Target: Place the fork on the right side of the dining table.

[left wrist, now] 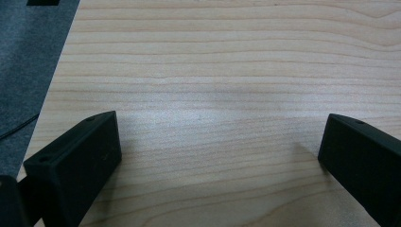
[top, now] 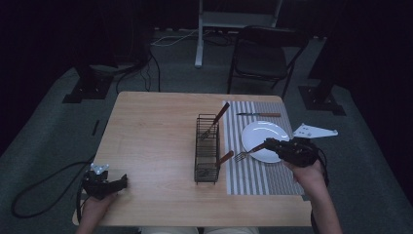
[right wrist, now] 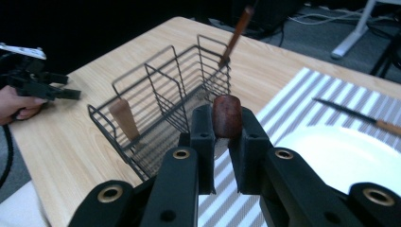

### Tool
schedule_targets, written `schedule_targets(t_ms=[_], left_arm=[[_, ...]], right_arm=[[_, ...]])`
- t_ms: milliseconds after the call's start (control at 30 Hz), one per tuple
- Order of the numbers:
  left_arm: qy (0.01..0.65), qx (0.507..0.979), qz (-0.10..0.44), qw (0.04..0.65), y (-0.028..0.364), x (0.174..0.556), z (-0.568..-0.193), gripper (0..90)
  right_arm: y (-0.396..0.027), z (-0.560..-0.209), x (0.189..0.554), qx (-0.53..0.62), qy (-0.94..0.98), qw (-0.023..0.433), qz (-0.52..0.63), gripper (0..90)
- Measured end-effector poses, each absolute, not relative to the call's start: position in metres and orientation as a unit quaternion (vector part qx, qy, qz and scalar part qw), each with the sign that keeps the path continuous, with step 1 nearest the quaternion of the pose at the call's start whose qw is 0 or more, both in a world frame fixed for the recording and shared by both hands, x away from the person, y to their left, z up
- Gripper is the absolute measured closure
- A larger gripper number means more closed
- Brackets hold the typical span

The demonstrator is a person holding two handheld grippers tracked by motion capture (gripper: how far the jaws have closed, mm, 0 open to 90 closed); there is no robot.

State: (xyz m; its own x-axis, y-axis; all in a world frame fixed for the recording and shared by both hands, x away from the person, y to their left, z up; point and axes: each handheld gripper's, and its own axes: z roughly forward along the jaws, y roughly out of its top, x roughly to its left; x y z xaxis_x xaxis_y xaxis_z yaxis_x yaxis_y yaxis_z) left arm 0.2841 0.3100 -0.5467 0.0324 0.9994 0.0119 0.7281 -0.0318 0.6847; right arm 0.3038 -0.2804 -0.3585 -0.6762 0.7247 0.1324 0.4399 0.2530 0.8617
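- A fork [top: 249,152] is being gripped by its brown wooden handle between the closed jaws of the right gripper [top: 274,145]; its tines are being held out over the striped placemat [top: 253,178], beside the left edge of the white plate [top: 272,130], between plate and wire basket [top: 207,171].
- The handle's end [right wrist: 226,116] is being clamped between the black pads in the right gripper view.
- The left gripper [top: 119,182] is being rested at the near left corner of the table [top: 156,131]; its jaws are being kept wide apart, with nothing but bare wood between them.
- Two more wooden-handled utensils are being held by the basket; a knife [top: 258,114] is being left on the mat beyond the plate.
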Motion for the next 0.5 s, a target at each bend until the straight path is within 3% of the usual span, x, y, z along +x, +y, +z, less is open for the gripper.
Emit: schedule_targets(t_ms=[500], left_arm=[[0.645, 0.670, 0.260, 0.261, 0.310, 0.284, -0.547, 0.5]], right_arm=[[-0.296, -0.399, 0.279, 0.422, 0.760, 0.149, 0.471, 80.8]])
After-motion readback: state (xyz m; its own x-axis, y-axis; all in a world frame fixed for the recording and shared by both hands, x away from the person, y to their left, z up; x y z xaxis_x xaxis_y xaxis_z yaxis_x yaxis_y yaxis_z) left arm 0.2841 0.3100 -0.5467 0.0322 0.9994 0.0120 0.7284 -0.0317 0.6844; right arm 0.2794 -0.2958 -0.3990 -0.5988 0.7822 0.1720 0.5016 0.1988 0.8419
